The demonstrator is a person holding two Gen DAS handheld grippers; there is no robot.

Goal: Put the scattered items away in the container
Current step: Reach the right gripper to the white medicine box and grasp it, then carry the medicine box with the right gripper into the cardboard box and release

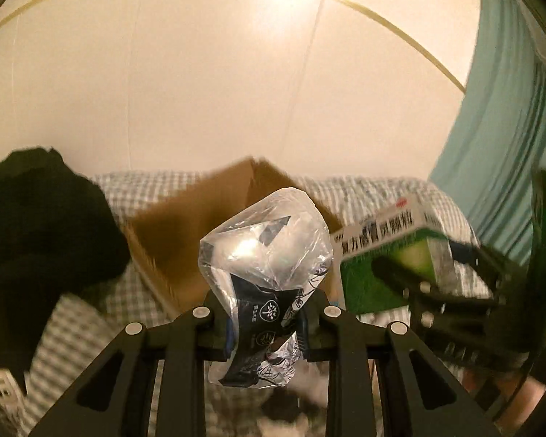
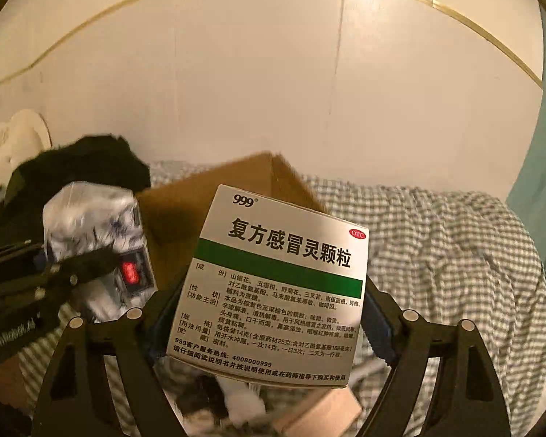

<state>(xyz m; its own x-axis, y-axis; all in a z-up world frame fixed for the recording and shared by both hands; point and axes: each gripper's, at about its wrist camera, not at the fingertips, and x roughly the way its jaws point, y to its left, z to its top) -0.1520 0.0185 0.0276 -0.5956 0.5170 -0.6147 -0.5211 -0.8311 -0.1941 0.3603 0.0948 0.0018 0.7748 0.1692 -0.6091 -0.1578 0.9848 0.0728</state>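
Brown cardboard box [image 1: 207, 218] sits on checked bedsheet [image 2: 436, 240] w/ crinkly clear plastic packet [image 1: 269, 255] clamped by left hand-held gripper [image 1: 265, 322] & white-green medicine carton [image 2: 280, 284] clamped by right hand-held gripper [image 2: 269, 331].

Bed in checked cover [image 2: 436, 240]; on it an open cardboard box [image 2: 236, 189]; beside it black clothing [image 1: 36, 225]

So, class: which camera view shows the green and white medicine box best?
The right wrist view: the medicine box fills the centre, its printed face sharp. The left wrist view shows it only at the right, blurred and partly hidden by the right gripper.
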